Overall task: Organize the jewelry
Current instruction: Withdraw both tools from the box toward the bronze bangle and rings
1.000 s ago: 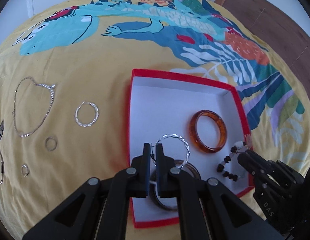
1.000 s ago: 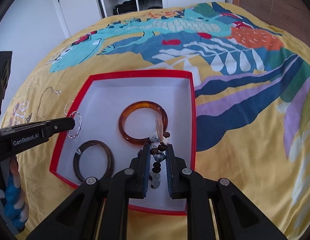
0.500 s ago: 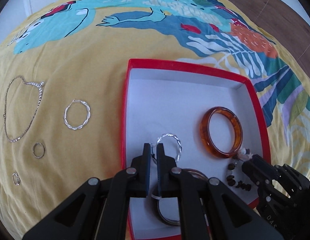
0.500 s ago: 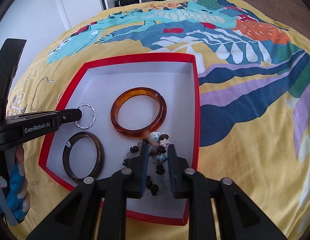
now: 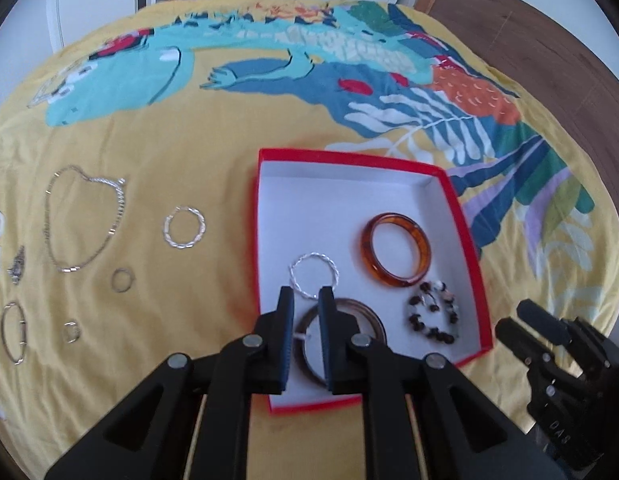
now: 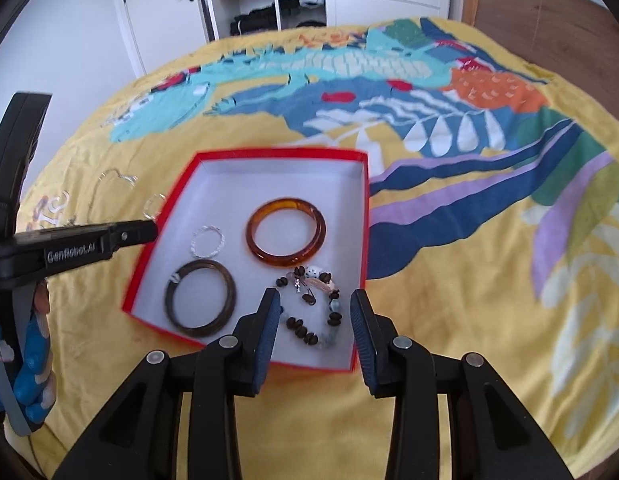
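A red box with a white floor lies on the yellow bedspread. In it are an amber bangle, a dark brown bangle, a silver twisted hoop and a beaded bracelet. My left gripper hovers just short of the hoop. Its jaws are opening with nothing between them. My right gripper hangs over the beaded bracelet, jaws opening, pads clear of the beads. The right wrist view also has the box and amber bangle.
Loose on the bedspread left of the box lie a chain necklace, a second twisted hoop, two small rings, a thin bracelet and a small charm. A wardrobe stands behind the bed.
Both grippers have opened and drawn up and back. The silver hoop has left the left jaws and the beaded bracelet the right jaws; both now lie in the box.
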A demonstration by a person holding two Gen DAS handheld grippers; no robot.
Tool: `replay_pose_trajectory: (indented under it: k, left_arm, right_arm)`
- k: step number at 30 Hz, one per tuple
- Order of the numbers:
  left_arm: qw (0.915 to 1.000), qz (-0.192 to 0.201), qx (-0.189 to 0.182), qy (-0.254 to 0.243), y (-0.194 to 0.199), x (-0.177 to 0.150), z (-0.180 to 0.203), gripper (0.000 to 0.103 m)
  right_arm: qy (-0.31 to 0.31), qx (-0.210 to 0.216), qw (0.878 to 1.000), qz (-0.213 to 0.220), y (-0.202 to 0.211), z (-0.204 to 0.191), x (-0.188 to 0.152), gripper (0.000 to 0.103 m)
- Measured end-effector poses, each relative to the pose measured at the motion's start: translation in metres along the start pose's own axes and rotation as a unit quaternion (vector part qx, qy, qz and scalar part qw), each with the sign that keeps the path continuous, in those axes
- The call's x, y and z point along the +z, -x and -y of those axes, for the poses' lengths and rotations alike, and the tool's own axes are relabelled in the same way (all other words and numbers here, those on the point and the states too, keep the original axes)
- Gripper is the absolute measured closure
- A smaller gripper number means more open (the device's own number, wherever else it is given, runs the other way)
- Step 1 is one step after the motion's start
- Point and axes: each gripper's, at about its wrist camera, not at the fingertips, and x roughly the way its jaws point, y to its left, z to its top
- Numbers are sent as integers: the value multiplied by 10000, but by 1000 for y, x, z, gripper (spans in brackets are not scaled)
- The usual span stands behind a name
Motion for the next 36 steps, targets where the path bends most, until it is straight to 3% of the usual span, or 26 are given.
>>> replay_pose_trajectory:
  k: [2,6,14,21,28,36]
  left_arm:
    - [9998,157,91,-35,24,-6,2,88]
    - [9982,505,322,-60,72,-22,0,67]
    - [9952,777,587,-137,137,-64,-21,67]
    - [9920,912,876,32,180,-105,-71,67]
    - [9874,966,1185,400,209,-140,-137,67]
    - [9801,1148,1391,832,232,-147,-192,67]
  right_arm:
    - [-19,-8,9999,132,20,-4,-1,64]
    - [-27,-8,9994,355,55,-16,-5,62]
    - [6,113,9976,688,113,-49,-25,61]
    - [49,223,9955,925,147,-77,-37,61]
    - [139,393,9936,1048,162,-107,-41,61]
    - [376,635,9917,1052,162,-142,-37,61]
